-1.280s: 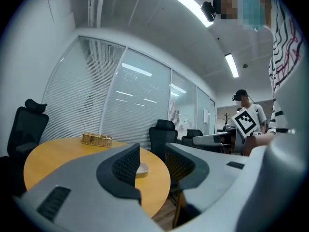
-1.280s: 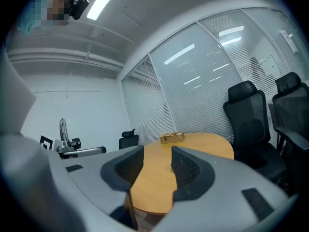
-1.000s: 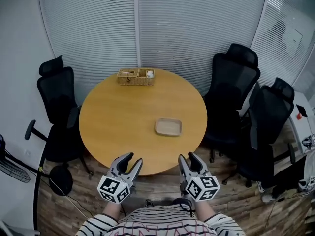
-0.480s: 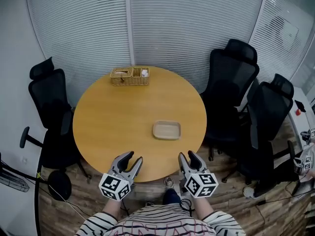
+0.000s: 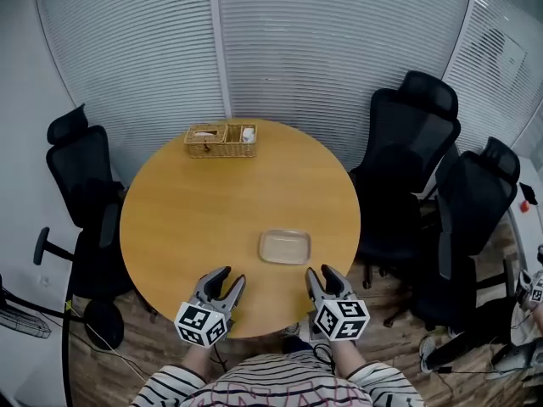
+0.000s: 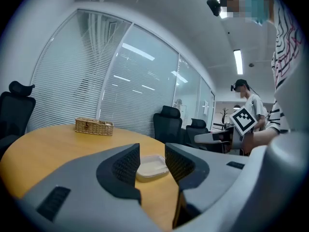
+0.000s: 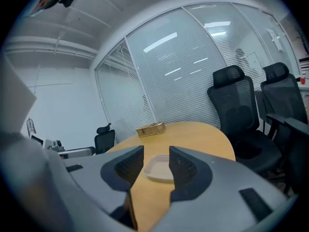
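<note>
A shallow beige tray (image 5: 285, 247) lies on the round wooden table (image 5: 195, 219), near its front edge. The same tray (image 6: 152, 165) shows between the jaws in the left gripper view, and the tray (image 7: 158, 168) also shows in the right gripper view. My left gripper (image 5: 224, 282) hovers open over the table's front edge, left of the tray. My right gripper (image 5: 325, 278) is open too, just right of the tray's near corner. Neither holds anything. A wicker basket (image 5: 221, 140) with small items sits at the table's far side.
Black office chairs stand round the table: one chair (image 5: 81, 176) on the left, two chairs (image 5: 420, 142) on the right. Glass walls with blinds (image 5: 280, 49) close the back. Another person (image 6: 246, 115) holding a marker cube stands beyond, seen in the left gripper view. Wooden floor lies below.
I have come closer to the table. Both grippers now reach its front edge, and the tray lies nearer to them. Their jaws stay open as before.
</note>
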Action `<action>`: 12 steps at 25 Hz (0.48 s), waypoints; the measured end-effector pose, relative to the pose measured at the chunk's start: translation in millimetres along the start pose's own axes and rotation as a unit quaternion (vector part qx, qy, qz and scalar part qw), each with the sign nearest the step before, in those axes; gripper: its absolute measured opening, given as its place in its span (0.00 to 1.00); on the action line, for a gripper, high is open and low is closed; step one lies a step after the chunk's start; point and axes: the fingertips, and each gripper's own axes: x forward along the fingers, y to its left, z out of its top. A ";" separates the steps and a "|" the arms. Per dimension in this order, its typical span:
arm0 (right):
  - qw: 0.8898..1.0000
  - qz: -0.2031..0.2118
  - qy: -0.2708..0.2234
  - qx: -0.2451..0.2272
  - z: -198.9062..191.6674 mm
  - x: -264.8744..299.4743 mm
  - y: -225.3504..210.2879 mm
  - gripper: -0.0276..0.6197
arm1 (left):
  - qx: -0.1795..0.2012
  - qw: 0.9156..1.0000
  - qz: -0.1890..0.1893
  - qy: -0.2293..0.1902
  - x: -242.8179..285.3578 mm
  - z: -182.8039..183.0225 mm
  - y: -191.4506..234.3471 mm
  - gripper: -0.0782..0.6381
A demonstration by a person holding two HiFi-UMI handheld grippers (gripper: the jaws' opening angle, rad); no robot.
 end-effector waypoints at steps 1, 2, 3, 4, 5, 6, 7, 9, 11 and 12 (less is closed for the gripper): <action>1.000 -0.002 0.003 0.001 0.3 7.9 -5.5 0.31 | -0.004 1.000 0.002 0.005 7.5 -2.6 4.3 0.30; 1.000 -0.003 0.006 0.002 0.9 15.2 -11.2 0.31 | -0.008 1.000 0.003 0.010 15.0 -5.4 8.0 0.30; 1.000 -0.004 0.009 0.002 1.4 22.0 -17.1 0.31 | -0.011 1.000 0.004 0.014 22.7 -8.3 11.1 0.30; 1.000 -0.005 0.011 0.001 1.7 28.4 -23.0 0.31 | -0.013 1.000 0.005 0.019 30.5 -11.3 13.7 0.30; 1.000 -0.006 0.015 0.000 1.5 34.6 -29.0 0.31 | -0.014 1.000 0.005 0.024 38.3 -14.5 16.3 0.30; 1.000 -0.008 0.019 -0.001 0.6 40.6 -34.7 0.31 | -0.015 0.999 0.006 0.029 45.8 -18.1 18.8 0.30; 1.000 -0.009 0.024 -0.001 -0.8 46.5 -40.1 0.31 | -0.016 0.999 0.007 0.033 53.0 -21.9 21.4 0.30; 0.999 -0.012 0.035 -0.001 -4.4 57.4 -50.4 0.31 | -0.020 0.999 0.009 0.041 66.3 -30.1 26.0 0.30; 0.999 -0.014 0.045 -0.001 -8.5 67.5 -59.8 0.31 | -0.027 0.998 0.011 0.051 78.9 -38.6 29.0 0.30; 0.999 -0.015 0.050 0.000 -10.6 72.5 -64.2 0.31 | -0.031 0.998 0.011 0.055 85.0 -42.5 29.9 0.30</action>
